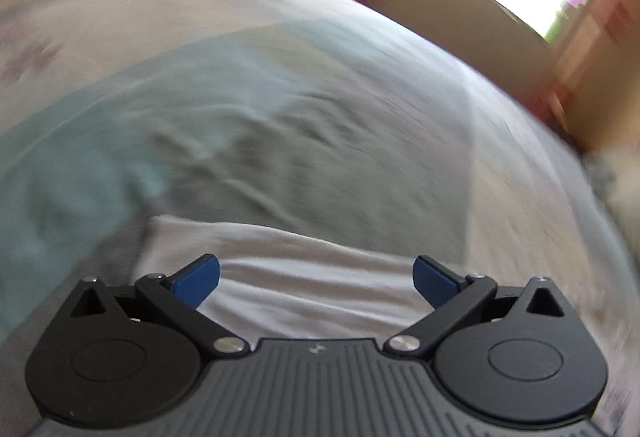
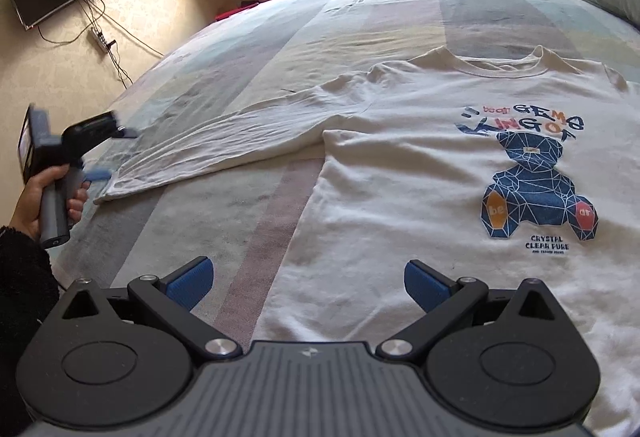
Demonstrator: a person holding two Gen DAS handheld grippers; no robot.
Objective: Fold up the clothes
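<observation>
Shirt (image 2: 420, 173) flat, print up, on bed (image 2: 360, 5). Left gripper (image 1: 316, 277) spread at sleeve cuff (image 2: 120, 185); right gripper (image 2: 306, 283) spread over hem. Pinch cuff edge squarely.

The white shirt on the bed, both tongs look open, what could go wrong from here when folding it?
1. The left tongs sit open over the sleeve cuff, and that view is motion-blurred; closing while moving could miss the cuff or pinch the bed cover too.
2. The sleeve is wrinkled, so folding it now may trap creases.
3. The right tongs straddle the white shirt side edge and could catch the cover beneath.
</observation>
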